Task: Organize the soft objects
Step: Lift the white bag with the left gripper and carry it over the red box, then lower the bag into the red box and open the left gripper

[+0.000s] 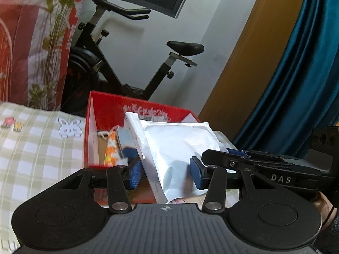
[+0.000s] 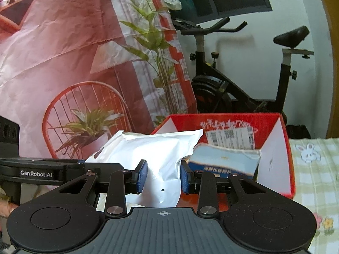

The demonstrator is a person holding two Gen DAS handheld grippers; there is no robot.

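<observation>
A white pouch [image 1: 178,148] is flanked, above the red box [image 1: 106,114] at centre frame, by both spread claws: left claw [image 1: 166,173], right claw [image 2: 163,176].

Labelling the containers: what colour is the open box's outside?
Red box with white inner walls; right wrist view shows it best.

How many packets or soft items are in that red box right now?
3 visible. The white pouch stands between both tools' fingers; the blue-and-white packet lies against the red box's right side; an orange-and-white item sits at its left. More may hide beneath.
</observation>
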